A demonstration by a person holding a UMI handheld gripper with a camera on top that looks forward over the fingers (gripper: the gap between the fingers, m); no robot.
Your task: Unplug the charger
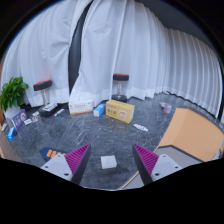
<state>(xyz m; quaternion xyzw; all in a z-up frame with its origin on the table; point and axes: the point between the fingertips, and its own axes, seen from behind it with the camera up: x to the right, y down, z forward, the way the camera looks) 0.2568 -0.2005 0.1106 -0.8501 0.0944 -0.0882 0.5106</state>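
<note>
My gripper is open, its two pink-padded fingers spread wide above a dark grey carpet. A small white square block, possibly the charger, lies on the carpet between the fingers with wide gaps on both sides. No cable or socket shows near it.
White curtains hang along the back. Two stools with dark seats stand before them. Boxes, a yellow box and small clutter lie on the floor ahead. A potted plant is far left. An orange-topped board is at the right.
</note>
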